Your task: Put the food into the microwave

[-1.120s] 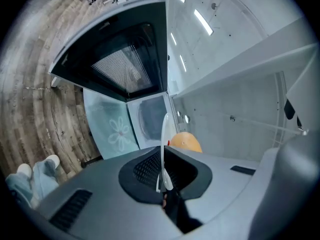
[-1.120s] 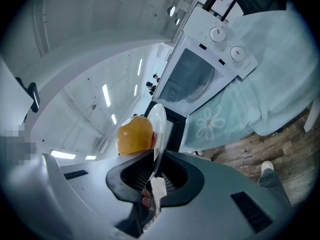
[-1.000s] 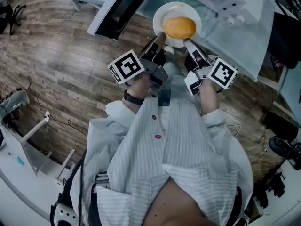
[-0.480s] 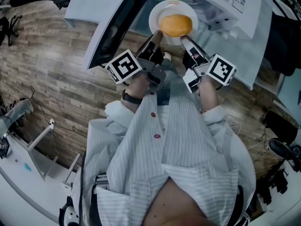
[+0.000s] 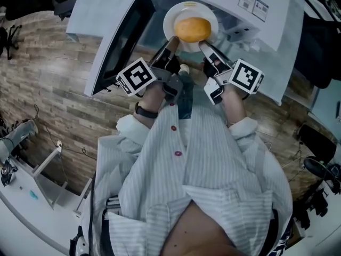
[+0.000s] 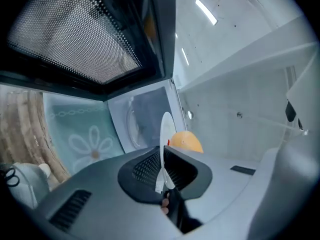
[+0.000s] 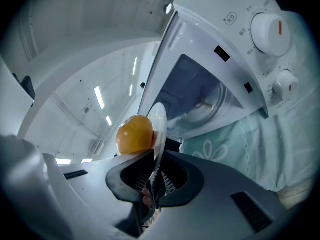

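The left gripper has its fingers pinched on the near-left rim of the white plate. The right gripper pinches the near-right rim. The round orange food sits on the plate just beyond both sets of fingertips, seemingly at the mouth of the microwave. The microwave's door stands open, left of the left fingers.

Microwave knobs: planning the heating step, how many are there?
2, on the microwave's front panel in the right gripper view: larger knob above smaller knob. More may be hidden.
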A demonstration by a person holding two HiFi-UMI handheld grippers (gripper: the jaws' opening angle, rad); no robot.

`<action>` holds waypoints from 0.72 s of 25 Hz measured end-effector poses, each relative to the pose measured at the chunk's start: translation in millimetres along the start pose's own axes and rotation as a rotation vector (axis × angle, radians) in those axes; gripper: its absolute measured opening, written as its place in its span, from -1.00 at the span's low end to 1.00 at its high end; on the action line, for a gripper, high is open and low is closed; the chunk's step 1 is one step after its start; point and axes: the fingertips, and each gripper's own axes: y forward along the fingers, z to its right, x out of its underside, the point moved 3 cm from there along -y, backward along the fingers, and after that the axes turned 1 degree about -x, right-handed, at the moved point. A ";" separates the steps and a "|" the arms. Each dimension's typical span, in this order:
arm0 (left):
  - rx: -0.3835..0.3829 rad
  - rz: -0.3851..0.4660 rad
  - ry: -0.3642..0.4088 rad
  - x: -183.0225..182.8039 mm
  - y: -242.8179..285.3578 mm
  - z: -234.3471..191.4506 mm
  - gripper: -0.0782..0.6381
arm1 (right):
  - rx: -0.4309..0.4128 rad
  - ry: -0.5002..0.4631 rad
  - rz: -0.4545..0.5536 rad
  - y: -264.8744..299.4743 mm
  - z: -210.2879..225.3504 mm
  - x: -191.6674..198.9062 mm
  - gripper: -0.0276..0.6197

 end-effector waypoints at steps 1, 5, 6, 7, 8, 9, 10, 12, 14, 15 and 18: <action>-0.003 -0.003 -0.005 0.3 1.5 -0.9 -0.73 | 0.011 0.014 0.000 -0.4 2.5 -0.1 -0.75; -0.015 -0.014 -0.005 -1.8 3.6 -3.4 -0.73 | 0.029 0.041 -0.002 1.1 7.0 0.9 -0.75; -0.018 -0.016 -0.006 -3.1 3.8 -4.0 -0.73 | 0.030 0.043 -0.001 2.4 6.7 0.9 -0.75; -0.020 -0.017 -0.007 -4.4 4.1 -4.0 -0.73 | 0.029 0.045 0.001 3.6 5.8 0.7 -0.75; -0.021 -0.020 -0.005 -5.6 4.2 -3.3 -0.73 | 0.024 0.044 0.004 4.6 4.2 0.3 -0.75; -0.020 -0.024 -0.001 -6.6 4.1 -2.3 -0.73 | 0.016 0.038 0.008 5.3 2.2 -0.3 -0.75; -0.019 -0.028 0.004 -7.4 4.2 -1.4 -0.73 | 0.011 0.035 0.012 5.7 0.9 -0.7 -0.75; -0.016 -0.036 0.009 -8.4 5.1 -0.4 -0.73 | 0.024 0.050 0.023 4.5 1.7 -0.1 -0.75; -0.012 -0.047 0.012 -7.7 6.1 -1.0 -0.73 | 0.033 0.060 0.032 2.8 2.6 1.0 -0.75; -0.012 -0.053 0.013 -6.9 6.5 -2.0 -0.73 | 0.038 0.060 0.037 2.1 3.2 1.5 -0.75; -0.013 -0.075 0.012 -4.6 7.3 -5.7 -0.73 | 0.055 0.064 0.052 0.2 5.8 4.1 -0.75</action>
